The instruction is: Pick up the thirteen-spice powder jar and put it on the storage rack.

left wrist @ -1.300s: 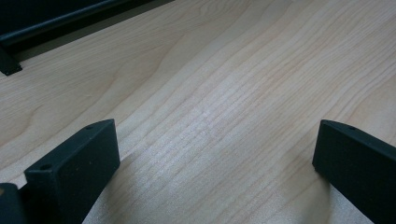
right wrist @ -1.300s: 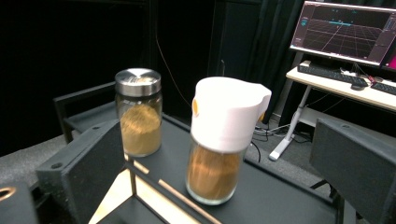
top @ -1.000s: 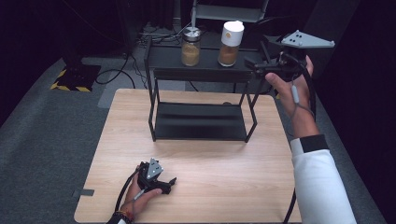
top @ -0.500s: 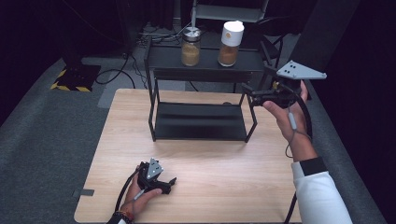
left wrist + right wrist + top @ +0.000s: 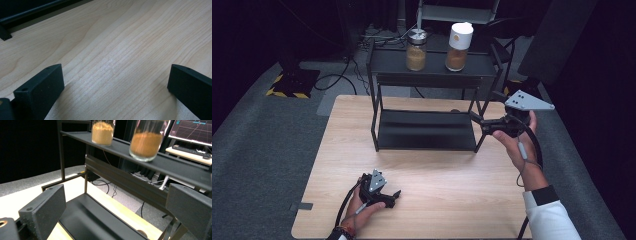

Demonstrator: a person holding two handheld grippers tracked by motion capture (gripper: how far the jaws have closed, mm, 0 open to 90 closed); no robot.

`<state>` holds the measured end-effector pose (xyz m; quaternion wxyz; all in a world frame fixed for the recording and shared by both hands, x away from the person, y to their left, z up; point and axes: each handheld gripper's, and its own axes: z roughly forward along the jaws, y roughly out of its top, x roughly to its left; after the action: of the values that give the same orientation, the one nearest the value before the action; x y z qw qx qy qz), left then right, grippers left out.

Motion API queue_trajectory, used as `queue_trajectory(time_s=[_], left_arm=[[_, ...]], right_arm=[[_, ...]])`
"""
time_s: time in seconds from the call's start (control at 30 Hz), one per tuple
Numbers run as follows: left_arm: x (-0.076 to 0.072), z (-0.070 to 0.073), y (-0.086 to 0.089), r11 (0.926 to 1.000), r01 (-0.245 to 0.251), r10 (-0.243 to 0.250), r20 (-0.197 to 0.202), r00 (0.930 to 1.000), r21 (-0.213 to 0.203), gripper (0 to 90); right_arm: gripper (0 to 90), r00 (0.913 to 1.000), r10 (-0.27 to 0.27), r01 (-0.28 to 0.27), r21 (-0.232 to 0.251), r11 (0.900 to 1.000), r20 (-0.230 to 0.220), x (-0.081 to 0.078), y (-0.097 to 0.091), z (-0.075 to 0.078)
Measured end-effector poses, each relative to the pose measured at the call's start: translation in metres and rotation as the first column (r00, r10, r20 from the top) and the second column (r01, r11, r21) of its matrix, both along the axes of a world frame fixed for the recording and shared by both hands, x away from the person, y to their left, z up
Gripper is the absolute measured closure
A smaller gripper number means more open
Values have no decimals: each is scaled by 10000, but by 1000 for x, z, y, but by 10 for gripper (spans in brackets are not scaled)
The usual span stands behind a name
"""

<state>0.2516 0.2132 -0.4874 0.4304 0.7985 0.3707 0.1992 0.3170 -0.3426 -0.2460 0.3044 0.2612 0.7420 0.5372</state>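
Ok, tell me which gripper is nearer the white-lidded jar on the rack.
Right. The right gripper is beside the rack's right end, below the white-lidded jar; the left gripper rests on the table's near edge, far off.

Black claws (image 5: 476, 120) with grey three-cornered plates, trailing black cables, white sleeve (image 5: 548, 220).
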Motion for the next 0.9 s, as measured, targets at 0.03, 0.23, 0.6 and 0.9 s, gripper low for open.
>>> queue_trajectory(time_s=[0.03, 0.23, 0.6, 0.9], left_arm=[[0, 0, 0, 10000, 0, 0, 0, 10000, 1, 5], [0, 0, 0, 10000, -1, 1, 2, 10000, 3, 5], [0, 0, 0, 10000, 1, -1, 1, 10000, 3, 5], [0, 0, 0, 10000, 0, 0, 2, 10000, 1, 5]], right_arm=[[27, 10000, -14, 14, 27, 10000, -55, -1, -2, -3], [27, 9997, -142, 142, 30, 9999, -187, -9, -9, -24], [27, 9974, -309, 284, -385, 9989, -644, -20, -9, -56], [27, 9974, -311, 267, -691, 9973, -643, -31, -5, -78]])
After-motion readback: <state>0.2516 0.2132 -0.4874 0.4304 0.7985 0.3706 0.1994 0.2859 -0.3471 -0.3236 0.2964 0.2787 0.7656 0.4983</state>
